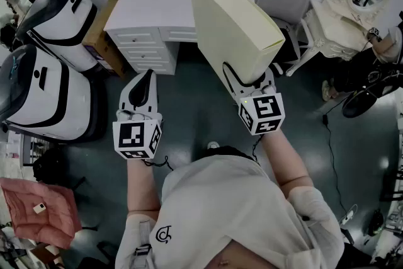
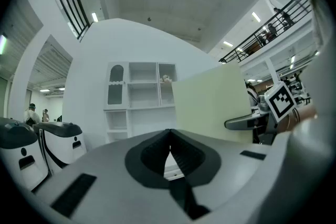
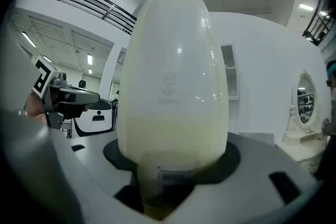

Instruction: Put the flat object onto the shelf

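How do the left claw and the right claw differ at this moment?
The right claw is clamped on the flat cream box, which sticks out ahead of it; the left claw holds nothing. The left claw's jaws meet at their tips, while the right claw's jaws stand apart around the box's edge. Both are hand-held and point towards the white shelf unit.

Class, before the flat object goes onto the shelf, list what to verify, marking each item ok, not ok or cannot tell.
1. Right hand-held gripper clamps the flat object by its lower edge: ok.
2. Left hand-held gripper shut and empty: ok.
3. Shelf has bare compartments: ok; one small item sits upper right.
4. Flat object resting on the shelf: not ok; it is held in the air.
5. Flat object fits a compartment: cannot tell.
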Demonstrator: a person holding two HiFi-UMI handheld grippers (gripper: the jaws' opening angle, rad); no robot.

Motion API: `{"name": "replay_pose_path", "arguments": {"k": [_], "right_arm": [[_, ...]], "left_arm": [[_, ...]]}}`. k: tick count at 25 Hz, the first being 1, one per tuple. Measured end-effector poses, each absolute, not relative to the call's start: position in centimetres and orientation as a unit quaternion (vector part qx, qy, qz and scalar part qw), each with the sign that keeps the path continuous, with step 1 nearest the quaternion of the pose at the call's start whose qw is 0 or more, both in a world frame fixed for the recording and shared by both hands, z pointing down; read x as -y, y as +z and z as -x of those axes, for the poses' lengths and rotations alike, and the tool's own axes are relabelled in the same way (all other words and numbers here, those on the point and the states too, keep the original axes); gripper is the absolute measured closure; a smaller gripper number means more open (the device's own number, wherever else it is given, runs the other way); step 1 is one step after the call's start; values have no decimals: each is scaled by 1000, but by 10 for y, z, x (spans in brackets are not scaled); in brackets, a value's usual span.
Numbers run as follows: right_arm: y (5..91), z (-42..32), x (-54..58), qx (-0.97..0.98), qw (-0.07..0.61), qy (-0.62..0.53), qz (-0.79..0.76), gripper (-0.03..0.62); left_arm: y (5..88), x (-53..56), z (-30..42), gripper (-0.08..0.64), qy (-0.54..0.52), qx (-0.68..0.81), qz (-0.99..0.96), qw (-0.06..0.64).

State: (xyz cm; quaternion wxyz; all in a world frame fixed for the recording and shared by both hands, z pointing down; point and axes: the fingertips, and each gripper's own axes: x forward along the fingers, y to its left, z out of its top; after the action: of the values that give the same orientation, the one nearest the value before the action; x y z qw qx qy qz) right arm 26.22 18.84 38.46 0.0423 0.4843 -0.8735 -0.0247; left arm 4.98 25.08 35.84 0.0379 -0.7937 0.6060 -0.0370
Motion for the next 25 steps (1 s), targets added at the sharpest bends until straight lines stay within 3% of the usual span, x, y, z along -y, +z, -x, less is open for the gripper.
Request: {"name": "replay_pose_path", "arguments": {"k": [25], "right_arm": [[396,-234,-150,882,32,5,-471,322]], "left_arm": [[374,-231,-19,548,-40,-613,788,29]]}}
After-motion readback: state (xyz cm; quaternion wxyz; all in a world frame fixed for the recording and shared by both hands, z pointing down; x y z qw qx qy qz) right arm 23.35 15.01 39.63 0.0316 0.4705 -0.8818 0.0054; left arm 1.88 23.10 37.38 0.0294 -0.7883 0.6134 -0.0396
